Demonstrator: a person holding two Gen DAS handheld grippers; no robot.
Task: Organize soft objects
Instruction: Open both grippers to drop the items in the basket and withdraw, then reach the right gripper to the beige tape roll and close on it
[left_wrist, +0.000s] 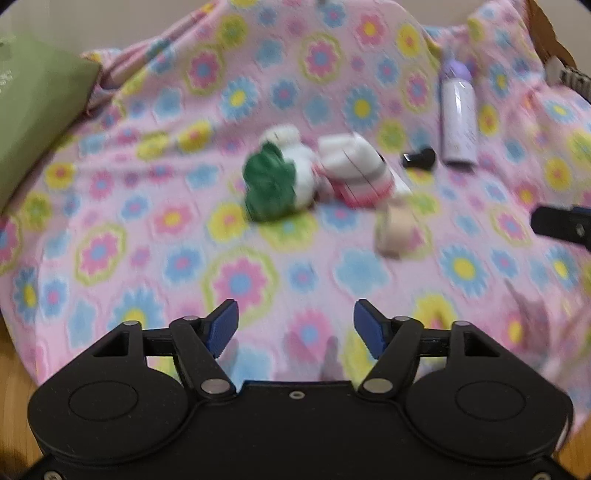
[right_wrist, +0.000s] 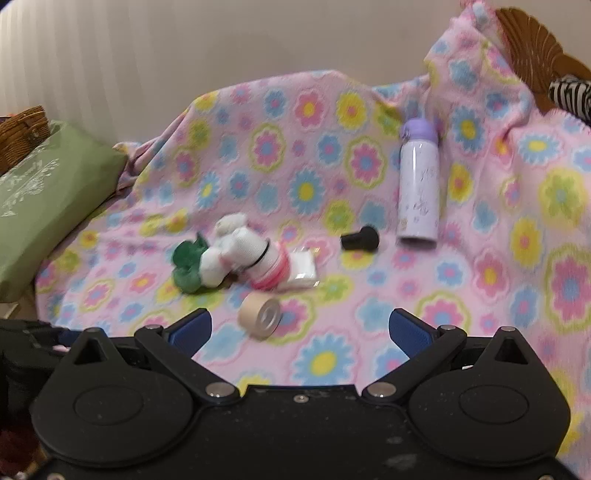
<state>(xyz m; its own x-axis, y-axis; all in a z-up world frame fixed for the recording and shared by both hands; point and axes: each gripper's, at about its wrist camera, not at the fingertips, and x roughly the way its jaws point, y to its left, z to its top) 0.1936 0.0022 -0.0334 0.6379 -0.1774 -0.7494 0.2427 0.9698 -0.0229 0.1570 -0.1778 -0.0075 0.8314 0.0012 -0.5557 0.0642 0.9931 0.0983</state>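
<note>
Both grippers hang over a fleecy pink blanket (right_wrist: 332, 155) printed with flowers. The left gripper (left_wrist: 295, 330) has its blue ribbed pads apart with nothing between them; the right gripper (right_wrist: 301, 332) stands wide apart, also empty. Just beyond the right gripper lies one beige roll of tape (right_wrist: 260, 314), a short cylinder on its side. Past it, mid-blanket, sits one cluster of soft things: a green fuzzy piece (right_wrist: 186, 266) touching white rolled socks (right_wrist: 240, 254) with pink bands, over a flat white packet (right_wrist: 304, 271). Farther right lie one small black stopper-like piece (right_wrist: 360, 238) and one smooth white bottle (right_wrist: 419, 192) with a lilac cap. One green cushion (right_wrist: 48, 206) sits far left.
</note>
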